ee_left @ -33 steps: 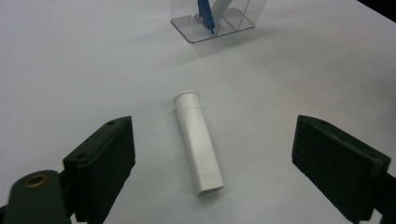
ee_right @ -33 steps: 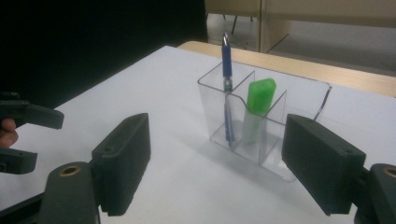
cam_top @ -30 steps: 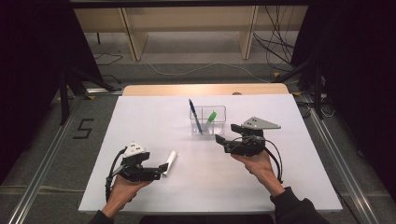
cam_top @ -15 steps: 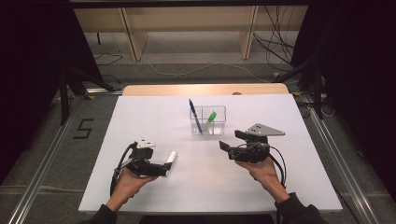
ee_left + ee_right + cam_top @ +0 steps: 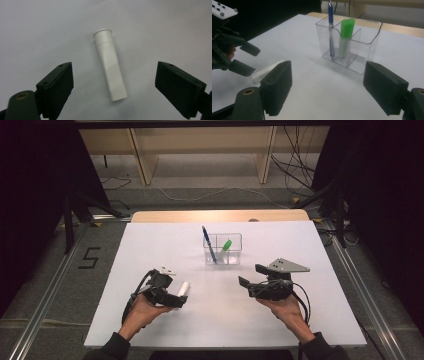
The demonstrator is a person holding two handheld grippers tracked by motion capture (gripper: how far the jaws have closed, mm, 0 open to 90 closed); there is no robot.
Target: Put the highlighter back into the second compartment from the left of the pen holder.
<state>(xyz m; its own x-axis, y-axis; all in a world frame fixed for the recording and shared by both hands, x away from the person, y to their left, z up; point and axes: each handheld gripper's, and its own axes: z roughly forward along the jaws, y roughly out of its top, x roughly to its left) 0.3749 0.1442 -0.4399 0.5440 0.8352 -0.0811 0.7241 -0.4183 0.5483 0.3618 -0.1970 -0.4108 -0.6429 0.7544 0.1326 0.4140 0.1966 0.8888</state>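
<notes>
Left gripper [image 5: 113, 82] open astride small white plastic tube [image 5: 110, 65] lying flat on white worktop [image 5: 150, 245]; right gripper [image 5: 327, 87] open, empty, clear compartmented holder [image 5: 359, 45] at 12 o'clock.

Count: 2 tools – left tool [image 5: 181, 298], right tool [image 5: 250, 279]. 1 white tube [image 5: 110, 63]. 1 clear organiser [image 5: 364, 35], w/ 1 blue pen [image 5: 330, 27] + 1 green-capped marker [image 5: 346, 30]. 1 worktop [image 5: 150, 250].

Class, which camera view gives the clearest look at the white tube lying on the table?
The left gripper view: the white tube lies whole between the open jaws, flanged end away from the camera. The high view shows it small beside the left gripper. The right gripper view shows one end of it behind a jaw.
</notes>
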